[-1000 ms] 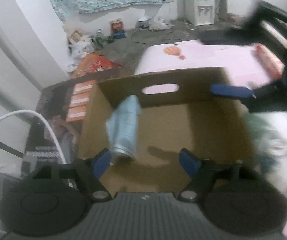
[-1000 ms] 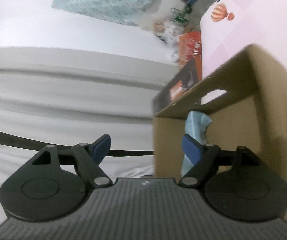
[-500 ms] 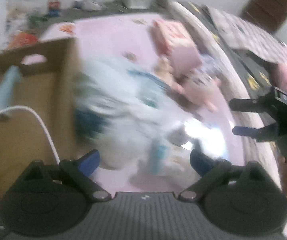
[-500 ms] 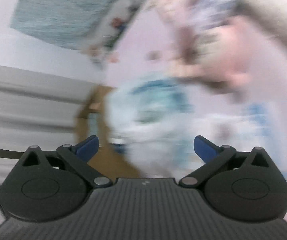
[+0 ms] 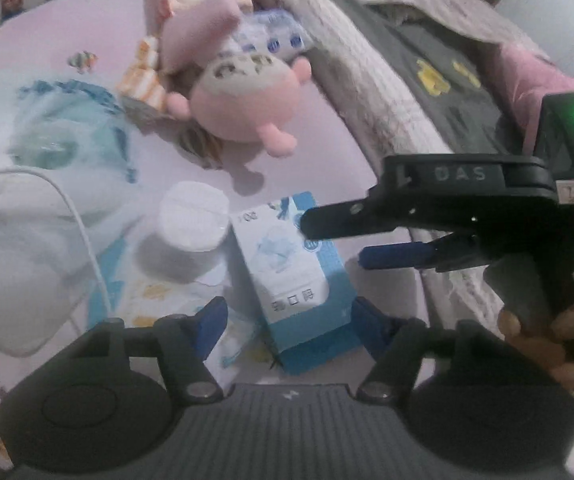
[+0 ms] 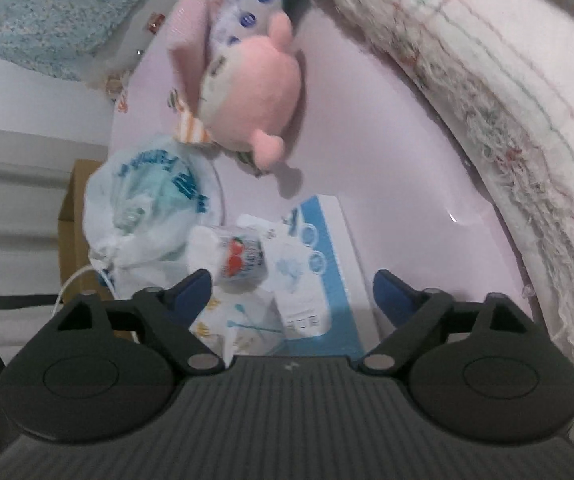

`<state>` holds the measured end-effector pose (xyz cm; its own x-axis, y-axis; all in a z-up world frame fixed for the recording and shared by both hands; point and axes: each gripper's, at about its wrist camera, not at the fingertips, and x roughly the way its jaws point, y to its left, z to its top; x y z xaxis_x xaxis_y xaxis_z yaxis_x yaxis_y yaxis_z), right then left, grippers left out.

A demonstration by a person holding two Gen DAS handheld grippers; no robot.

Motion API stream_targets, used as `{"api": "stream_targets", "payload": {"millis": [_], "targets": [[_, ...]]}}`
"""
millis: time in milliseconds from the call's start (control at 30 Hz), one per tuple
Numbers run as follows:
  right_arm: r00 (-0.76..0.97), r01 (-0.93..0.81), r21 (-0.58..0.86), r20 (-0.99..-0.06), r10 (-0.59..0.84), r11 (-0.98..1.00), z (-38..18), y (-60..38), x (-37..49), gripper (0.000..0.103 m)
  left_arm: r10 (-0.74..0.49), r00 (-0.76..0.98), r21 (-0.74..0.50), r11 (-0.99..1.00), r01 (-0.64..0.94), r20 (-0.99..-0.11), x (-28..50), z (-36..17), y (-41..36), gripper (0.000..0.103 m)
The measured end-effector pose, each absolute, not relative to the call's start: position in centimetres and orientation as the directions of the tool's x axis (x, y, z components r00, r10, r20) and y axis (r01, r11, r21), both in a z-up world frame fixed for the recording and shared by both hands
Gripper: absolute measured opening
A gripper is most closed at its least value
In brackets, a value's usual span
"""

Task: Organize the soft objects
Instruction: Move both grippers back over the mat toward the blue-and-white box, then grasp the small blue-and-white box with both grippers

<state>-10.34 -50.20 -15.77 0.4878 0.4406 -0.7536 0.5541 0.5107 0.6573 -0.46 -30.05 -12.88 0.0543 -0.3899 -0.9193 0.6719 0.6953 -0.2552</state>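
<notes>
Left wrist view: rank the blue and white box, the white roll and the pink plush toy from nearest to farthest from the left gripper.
1. Blue and white box, between the left gripper fingers.
2. White roll, just beyond, to the left.
3. Pink plush toy, farthest back.

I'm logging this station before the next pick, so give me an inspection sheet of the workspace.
Surface: pink sheet, crowded.
Job's things: pink plush; white roll beside blue-and-white box; tied white plastic bag; pink cushion.
Clutter: flat printed packets under the roll and box.
Grippers: left gripper closing, the box between its fingers, contact unclear; right gripper closing above the box, holding nothing.
Cables: white cable over the bag.
Surroundings: folded blanket; cardboard box behind the bag.
</notes>
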Motion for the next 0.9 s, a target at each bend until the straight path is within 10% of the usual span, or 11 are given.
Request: {"api": "stream_targets", "payload": {"millis": [400,900], "targets": [[0.403,0.552,0.637,-0.769,0.497,0.538,-18.2,-49.5,-8.6,0.055,-0.288,-0.036,-0.238,0.709,0.664,-0.957,0.4,-17.5,-33.6,0.075],[0.386,0.531,0.634,-0.772,0.505,0.562,-18.5,-49.3,-8.1,0.050,-0.259,0.011,-0.195,0.756,0.625,-0.966,-0.2,-17.8,-33.9,0.076]]}}
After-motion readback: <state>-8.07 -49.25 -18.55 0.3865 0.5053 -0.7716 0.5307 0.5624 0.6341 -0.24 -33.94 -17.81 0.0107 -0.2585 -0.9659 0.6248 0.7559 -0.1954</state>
